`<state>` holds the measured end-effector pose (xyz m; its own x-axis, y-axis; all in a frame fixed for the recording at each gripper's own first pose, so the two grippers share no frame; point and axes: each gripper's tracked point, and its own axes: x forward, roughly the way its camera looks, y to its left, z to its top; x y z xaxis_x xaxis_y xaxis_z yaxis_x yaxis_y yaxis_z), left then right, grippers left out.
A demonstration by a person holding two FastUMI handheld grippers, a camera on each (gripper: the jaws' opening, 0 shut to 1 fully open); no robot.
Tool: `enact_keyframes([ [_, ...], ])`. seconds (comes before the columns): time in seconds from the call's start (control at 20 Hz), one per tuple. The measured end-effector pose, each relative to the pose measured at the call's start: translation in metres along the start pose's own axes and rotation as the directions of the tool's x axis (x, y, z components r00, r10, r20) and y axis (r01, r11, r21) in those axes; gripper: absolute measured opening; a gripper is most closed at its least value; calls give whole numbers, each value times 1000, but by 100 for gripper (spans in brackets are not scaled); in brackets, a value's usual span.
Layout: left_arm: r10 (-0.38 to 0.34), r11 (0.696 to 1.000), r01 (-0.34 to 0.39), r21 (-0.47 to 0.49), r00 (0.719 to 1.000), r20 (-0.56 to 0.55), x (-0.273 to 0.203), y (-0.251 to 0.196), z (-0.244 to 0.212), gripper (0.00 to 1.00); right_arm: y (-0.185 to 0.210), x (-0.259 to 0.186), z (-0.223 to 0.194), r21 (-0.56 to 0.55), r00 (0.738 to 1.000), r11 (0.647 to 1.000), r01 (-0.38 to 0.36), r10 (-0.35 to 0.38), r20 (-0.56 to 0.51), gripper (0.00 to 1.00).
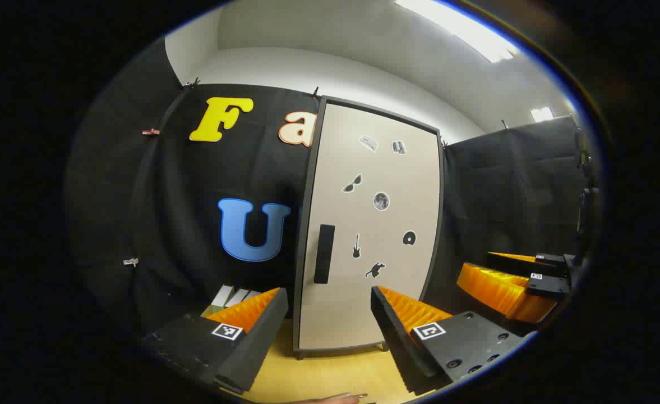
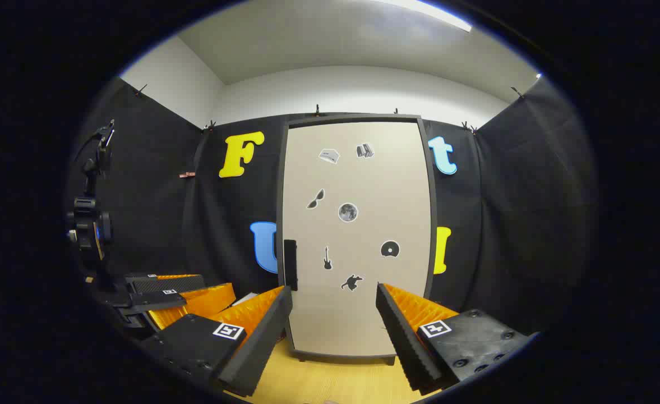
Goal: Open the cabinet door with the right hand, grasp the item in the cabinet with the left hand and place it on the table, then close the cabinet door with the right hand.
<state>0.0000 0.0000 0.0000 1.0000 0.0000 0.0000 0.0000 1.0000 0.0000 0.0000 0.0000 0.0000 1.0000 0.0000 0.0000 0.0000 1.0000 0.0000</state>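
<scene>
Shut cabinet door (image 2: 358, 235) faces both spread grippers, stickers (image 2: 347, 212) on it.

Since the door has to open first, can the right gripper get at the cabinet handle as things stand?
Probably yes. The right gripper is open and faces the shut cabinet door; the handle on the door's left edge is bare, with nothing between. The left gripper sits off to the side.
</scene>
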Motion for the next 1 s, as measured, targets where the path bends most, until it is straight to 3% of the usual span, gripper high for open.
enact_keyframes([
  [0.15, 31, 999, -32, 37, 999, 16, 1, 7, 2, 95, 1, 0, -1, -8, 1000, 1000, 0, 0, -4, 98],
  [1.0, 20, 999, -21, 41, 1000, 21, -2, 11, 4, 94, 4, -1, -13, -14, 999, 1000, 15, -16, -47, 98],
])
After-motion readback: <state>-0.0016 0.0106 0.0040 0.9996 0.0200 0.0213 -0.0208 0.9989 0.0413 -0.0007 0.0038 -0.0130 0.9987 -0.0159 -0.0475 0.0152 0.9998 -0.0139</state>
